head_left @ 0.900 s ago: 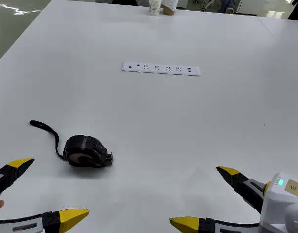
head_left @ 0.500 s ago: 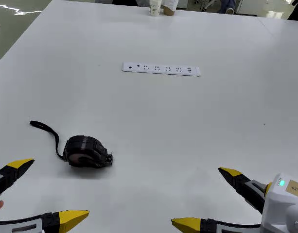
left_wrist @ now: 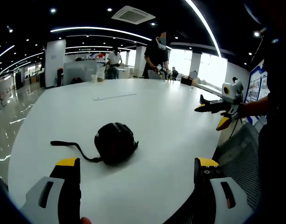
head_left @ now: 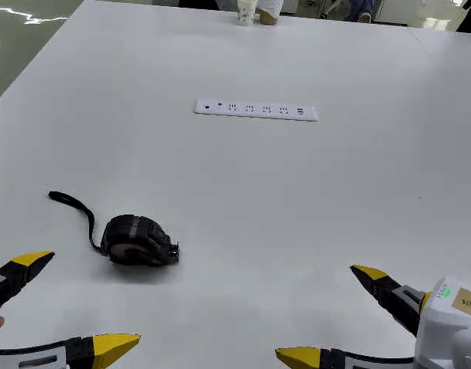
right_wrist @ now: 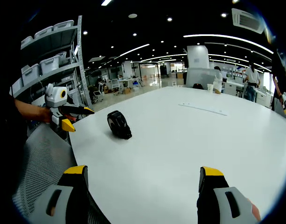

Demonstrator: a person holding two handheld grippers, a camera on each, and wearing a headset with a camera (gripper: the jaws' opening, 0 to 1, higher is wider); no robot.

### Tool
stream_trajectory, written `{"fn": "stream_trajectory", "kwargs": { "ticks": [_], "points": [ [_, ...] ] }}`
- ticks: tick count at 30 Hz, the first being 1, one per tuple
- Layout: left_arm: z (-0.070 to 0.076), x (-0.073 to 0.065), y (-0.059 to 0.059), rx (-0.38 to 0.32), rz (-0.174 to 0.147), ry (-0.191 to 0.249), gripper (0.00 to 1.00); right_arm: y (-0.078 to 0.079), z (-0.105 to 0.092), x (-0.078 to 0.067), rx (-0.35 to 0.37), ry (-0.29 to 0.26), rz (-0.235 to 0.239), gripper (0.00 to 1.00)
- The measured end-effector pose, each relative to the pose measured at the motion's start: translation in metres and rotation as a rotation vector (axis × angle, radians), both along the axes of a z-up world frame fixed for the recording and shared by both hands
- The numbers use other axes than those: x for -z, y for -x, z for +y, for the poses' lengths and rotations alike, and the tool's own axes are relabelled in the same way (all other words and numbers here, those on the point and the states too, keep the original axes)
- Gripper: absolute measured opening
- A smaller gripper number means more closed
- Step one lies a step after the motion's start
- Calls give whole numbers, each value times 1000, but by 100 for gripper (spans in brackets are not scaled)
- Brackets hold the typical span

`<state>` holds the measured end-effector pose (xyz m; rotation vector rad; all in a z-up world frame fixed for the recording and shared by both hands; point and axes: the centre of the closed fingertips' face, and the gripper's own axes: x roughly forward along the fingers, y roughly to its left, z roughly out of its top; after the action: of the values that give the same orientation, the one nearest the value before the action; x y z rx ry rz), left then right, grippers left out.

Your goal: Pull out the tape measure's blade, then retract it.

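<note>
Tape measure [head_left: 135,241] rests on the tabletop [head_left: 258,177], blade in, hook end facing 3 o'clock, strap [head_left: 74,206] trailing to 10 o'clock. Left gripper [head_left: 80,300] at its 7 o'clock, right gripper [head_left: 329,314] well apart at 4 o'clock. Both jaws spread wide, empty. Probably staged: left pins case, right takes hook.

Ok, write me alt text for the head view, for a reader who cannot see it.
A black round tape measure, blade not drawn out, lies on a white table with its black wrist strap trailing left. The yellow-tipped left gripper and right gripper sit open at the bottom edge, touching nothing; a white power strip lies farther back.
</note>
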<state>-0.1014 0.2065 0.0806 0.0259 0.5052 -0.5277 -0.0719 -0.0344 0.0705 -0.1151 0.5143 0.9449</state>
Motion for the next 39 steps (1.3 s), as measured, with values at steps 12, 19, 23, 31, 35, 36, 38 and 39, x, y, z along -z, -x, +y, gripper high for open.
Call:
{"fn": "stream_trajectory", "kwargs": {
  "ticks": [12,19,23,31,35,36,38,39],
  "points": [
    [1,1,-4,24,8,-18,99,-3,-3,2,-1,15,2,99],
    [4,2,-10,49,13,-39,99,-6,-2,4,-21,25,4,99],
    [6,4,-15,80,20,-54,99,-9,0,5,-43,34,0,99],
    [8,5,-27,138,22,-88,99,-17,6,7,-92,50,-6,99],
    [8,6,-32,170,23,-106,99,-21,12,10,-131,57,-6,95],
    [8,6,-34,177,23,-112,99,-23,14,9,-140,52,-16,96],
    [9,7,-36,190,24,-119,99,-25,16,9,-153,53,-21,96],
    [9,8,-38,197,25,-125,99,-26,18,10,-170,60,-21,95]
  ]
}}
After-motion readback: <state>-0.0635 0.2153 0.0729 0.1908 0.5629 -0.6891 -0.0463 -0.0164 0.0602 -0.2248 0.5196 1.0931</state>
